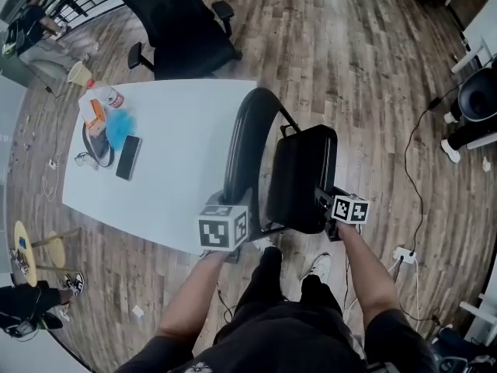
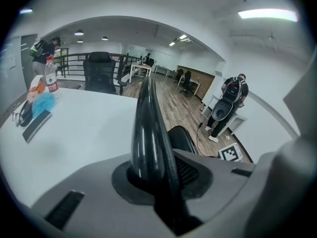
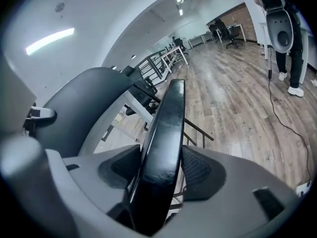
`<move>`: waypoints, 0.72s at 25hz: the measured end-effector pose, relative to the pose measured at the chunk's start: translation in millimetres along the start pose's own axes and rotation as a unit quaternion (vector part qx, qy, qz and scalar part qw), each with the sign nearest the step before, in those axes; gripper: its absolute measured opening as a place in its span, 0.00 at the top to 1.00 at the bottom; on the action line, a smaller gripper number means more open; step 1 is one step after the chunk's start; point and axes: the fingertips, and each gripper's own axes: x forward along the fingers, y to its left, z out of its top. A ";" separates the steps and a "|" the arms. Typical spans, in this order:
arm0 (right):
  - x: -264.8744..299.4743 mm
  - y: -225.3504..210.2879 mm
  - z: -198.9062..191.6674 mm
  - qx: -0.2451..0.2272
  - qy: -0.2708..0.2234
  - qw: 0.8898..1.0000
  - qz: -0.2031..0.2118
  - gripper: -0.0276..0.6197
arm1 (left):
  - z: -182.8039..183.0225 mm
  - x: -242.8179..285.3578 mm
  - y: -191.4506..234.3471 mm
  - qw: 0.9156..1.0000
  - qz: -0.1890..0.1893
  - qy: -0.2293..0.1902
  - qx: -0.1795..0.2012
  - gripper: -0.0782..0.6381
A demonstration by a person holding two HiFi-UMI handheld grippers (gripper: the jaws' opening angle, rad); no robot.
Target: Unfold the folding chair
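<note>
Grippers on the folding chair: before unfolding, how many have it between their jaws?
2. The left gripper clamps the curved frame tube of the folding chair; the right gripper clamps its flat black panel. None hidden.

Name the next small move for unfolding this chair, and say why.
Probably pull the seat away from the back, pivoting it down. The right gripper clamps the seat's edge, the left gripper clamps the back, and the two stand close together, folded.
</note>
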 end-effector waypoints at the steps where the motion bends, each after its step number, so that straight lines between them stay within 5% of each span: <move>1: -3.4 -11.7 0.6 0.003 -0.002 1.000 0.006 0.55 | -0.2 4.2 -5.7 1.000 0.002 -0.005 0.003 0.79; 18: -16.7 -261.1 -52.0 0.138 -0.033 0.988 0.062 0.50 | -47.0 94.8 -68.7 1.000 0.004 -0.022 0.021 0.75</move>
